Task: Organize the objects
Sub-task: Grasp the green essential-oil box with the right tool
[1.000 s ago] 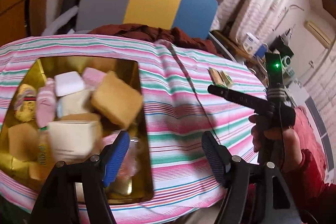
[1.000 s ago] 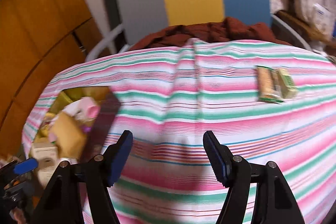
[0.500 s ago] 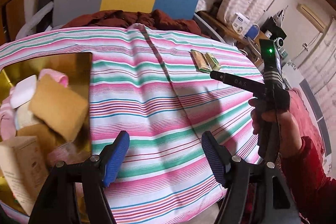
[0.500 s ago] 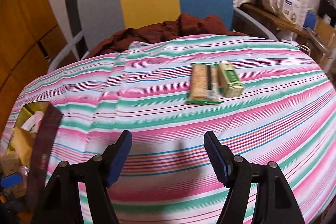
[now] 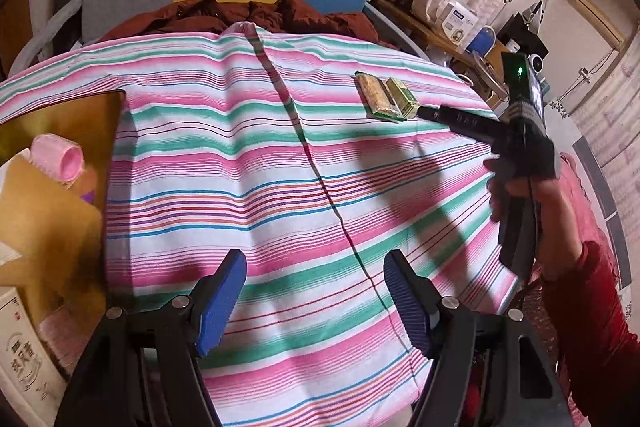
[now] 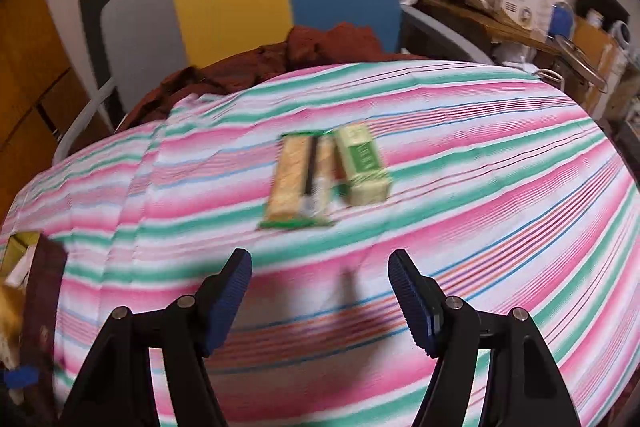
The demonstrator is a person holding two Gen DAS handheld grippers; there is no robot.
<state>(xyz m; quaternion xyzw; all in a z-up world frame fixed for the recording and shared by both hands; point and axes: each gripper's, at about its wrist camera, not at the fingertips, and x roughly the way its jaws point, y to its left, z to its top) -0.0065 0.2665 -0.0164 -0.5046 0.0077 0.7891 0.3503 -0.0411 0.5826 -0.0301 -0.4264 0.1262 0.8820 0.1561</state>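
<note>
A striped cloth (image 6: pixel 460 187) in pink, green and white covers the worktop (image 5: pixel 280 187). Near its far side a flat snack pack (image 6: pixel 298 179), tan with green ends, lies beside a smaller pale green box (image 6: pixel 362 167), long sides touching; both run lengthwise away from the cameras. The left claw (image 5: pixel 314 301) and right claw (image 6: pixel 320 301) hang released, nothing between their blue pads.

Matt striped cloth tablecloth (image 5: pixel 248 163); glossy gold tin (image 5: pixel 80 115); ribbed claw pads (image 5: pixel 404 299).

left gripper (image 5: pixel 314 301) fingers spread and empty, right gripper (image 6: pixel 320 301) likewise, angled downward, hand (image 5: pixel 532 195) in red sleeve gripping its handle
</note>
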